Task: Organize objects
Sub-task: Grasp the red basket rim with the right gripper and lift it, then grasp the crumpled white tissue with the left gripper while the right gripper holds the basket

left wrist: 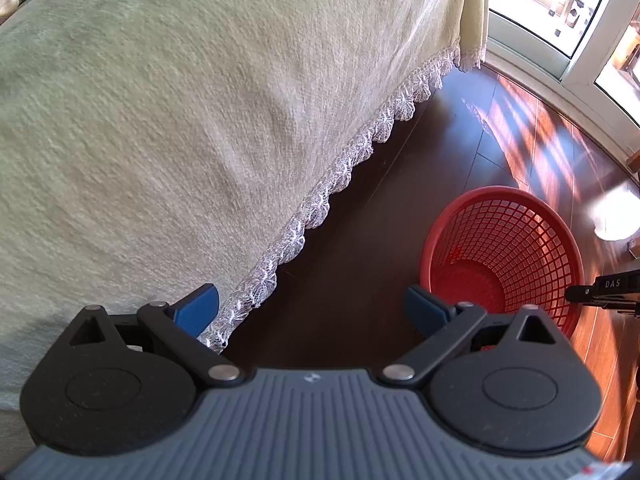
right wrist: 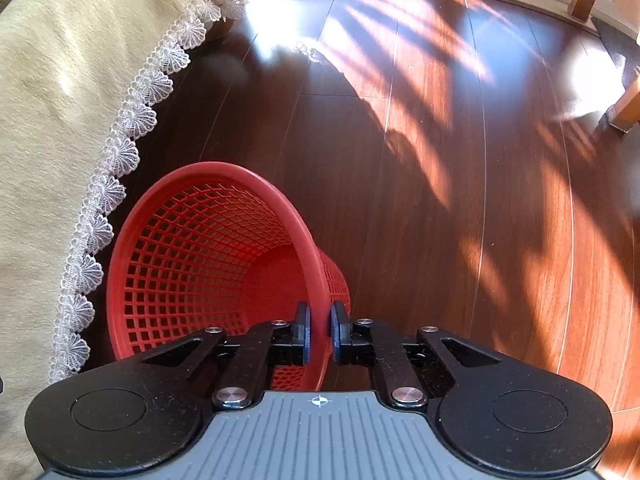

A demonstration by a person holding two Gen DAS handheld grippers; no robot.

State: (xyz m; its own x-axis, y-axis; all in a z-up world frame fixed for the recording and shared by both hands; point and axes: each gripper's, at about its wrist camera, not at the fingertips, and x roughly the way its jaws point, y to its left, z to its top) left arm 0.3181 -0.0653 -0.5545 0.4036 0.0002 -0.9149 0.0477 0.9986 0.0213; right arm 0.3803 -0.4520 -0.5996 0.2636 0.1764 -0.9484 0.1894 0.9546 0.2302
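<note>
Your right gripper (right wrist: 319, 330) has its fingers clamped on the rim of the red basket (right wrist: 192, 264), at 5 o'clock of the rim. Your left gripper (left wrist: 312, 312) hangs with fingers apart, empty. The basket holds nothing; sorting seems barely begun.

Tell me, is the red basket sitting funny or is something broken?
Nothing looks broken or spilled. The red basket is empty, and the right tongs are shut on its rim, so it leans in that view. The left tongs are open beside the cream bedcover with the lace edge.
</note>
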